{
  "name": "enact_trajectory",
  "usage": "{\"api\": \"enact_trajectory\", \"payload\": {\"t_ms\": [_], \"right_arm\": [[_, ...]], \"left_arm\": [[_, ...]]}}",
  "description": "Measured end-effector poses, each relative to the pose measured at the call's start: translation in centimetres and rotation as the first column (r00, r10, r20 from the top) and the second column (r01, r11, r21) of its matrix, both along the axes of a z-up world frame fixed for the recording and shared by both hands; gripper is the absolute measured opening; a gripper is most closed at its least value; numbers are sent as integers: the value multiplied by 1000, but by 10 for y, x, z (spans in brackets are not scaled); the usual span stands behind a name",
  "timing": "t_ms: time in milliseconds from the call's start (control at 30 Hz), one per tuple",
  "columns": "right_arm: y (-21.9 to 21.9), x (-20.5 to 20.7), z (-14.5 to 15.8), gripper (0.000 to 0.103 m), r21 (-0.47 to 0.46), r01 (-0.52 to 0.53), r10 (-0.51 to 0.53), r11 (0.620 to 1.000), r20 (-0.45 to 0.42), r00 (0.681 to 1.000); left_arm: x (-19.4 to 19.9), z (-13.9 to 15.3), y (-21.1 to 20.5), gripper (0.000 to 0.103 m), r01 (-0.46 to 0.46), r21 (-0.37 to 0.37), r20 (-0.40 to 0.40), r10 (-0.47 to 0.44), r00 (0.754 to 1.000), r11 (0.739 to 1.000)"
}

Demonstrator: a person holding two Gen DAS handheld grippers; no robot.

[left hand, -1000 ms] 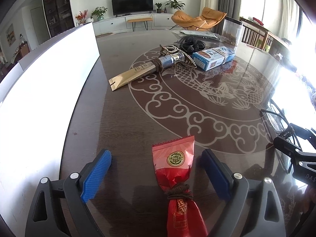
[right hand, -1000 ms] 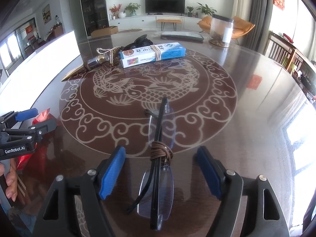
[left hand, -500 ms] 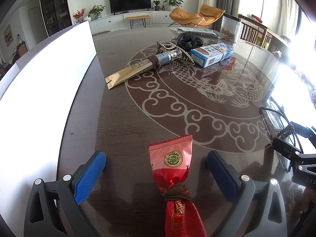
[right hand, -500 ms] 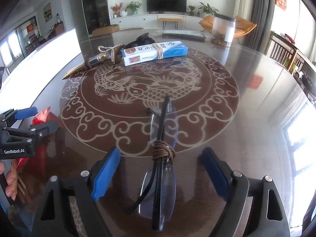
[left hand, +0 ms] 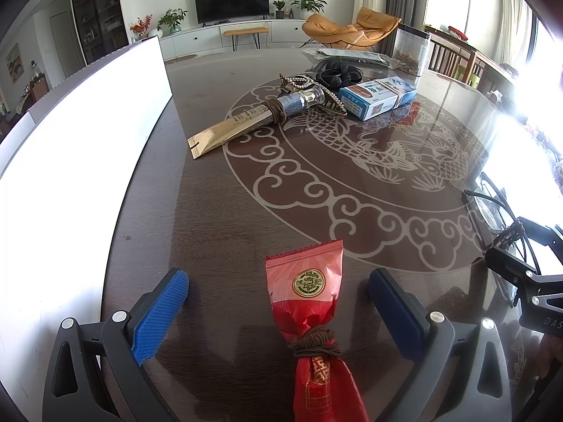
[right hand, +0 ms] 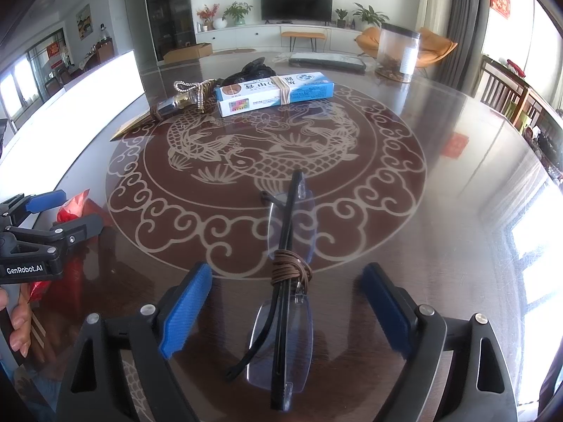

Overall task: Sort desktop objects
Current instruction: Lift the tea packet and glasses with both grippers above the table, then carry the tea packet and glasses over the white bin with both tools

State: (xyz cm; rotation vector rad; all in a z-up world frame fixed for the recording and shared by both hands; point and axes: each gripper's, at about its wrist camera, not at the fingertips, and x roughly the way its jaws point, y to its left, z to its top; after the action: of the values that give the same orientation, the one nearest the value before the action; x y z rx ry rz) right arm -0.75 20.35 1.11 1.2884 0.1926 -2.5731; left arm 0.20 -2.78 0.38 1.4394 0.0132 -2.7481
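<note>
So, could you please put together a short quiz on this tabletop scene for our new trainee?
1. True or false: the left gripper is clamped on the red candy packet.
2. What lies between the fingers of the right gripper? A) the blue-and-white box B) folded eyeglasses C) a gold-tipped tube
3. Fill in: a brown ___ is wound around the eyeglasses.

Key: 1 false, both pads stand clear of the packet. 2 B; the jaws have just been opening and do not press the glasses. 3 cord.
</note>
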Motion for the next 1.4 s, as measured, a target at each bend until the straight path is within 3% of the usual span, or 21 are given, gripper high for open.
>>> {"api": "enact_trajectory", "payload": {"t_ms": [167, 367, 400, 433, 467, 500, 600, 633, 733, 800, 833, 967, 1167, 1400], "right_arm": [[1, 0, 0, 88, -9, 0, 0, 1000, 0, 1000], [4, 0, 1, 91, -45, -8, 8, 999, 5, 1000], [7, 0, 2, 91, -71, -12, 12, 997, 5, 1000], [12, 0, 3, 91, -104, -12, 13, 995, 6, 1000], [16, -1, 4, 91, -134, -7, 9, 991, 14, 1000], [20, -2, 6, 91, -155, 3, 1, 988, 27, 1000], [23, -7, 10, 80, -185, 2, 14, 983, 81, 997], [21, -7, 12, 70, -181, -16, 33, 983, 95, 995], [4, -6, 11, 59, -83, -67, 75, 994, 108, 991], [-2, -5, 11, 22, -23, -87, 88, 996, 91, 992], [-1, -5, 12, 12, -17, -88, 90, 996, 94, 992], [5, 2, 22, 12, -14, -85, 86, 996, 81, 993], [-8, 13, 68, 12, -63, -121, 122, 991, 19, 992], [-88, 19, 137, 12, -155, -288, 277, 945, -88, 957]], "left_arm": [[-1, 0, 0, 103, 7, 4, 10, -7, 1000, 1000], [9, 1, -1, 103, 55, 4, 81, -55, 995, 998], [10, 2, -1, 97, 62, 5, 77, -62, 995, 998], [14, 5, 1, 69, 70, 1, 59, -70, 996, 998], [17, 10, 3, 53, 82, -3, 45, -82, 996, 997], [21, 12, 6, 26, 101, -8, 47, -101, 994, 995], [34, 13, 14, 25, 125, -43, 36, -124, 992, 991], [39, 14, 13, 25, 122, -31, 31, -121, 992, 992], [48, 15, 7, 24, 113, 26, 24, -113, 993, 993], [53, 17, 3, 24, 114, 59, 12, -115, 993, 992], [57, 21, 0, 24, 114, 80, 0, -115, 993, 990], [72, 45, -11, 24, 122, 148, -72, -113, 991, 981], [93, 92, -27, 24, 129, 225, -174, -91, 981, 966], [110, 160, -95, 24, 29, 293, -288, 59, 956, 956]]}}
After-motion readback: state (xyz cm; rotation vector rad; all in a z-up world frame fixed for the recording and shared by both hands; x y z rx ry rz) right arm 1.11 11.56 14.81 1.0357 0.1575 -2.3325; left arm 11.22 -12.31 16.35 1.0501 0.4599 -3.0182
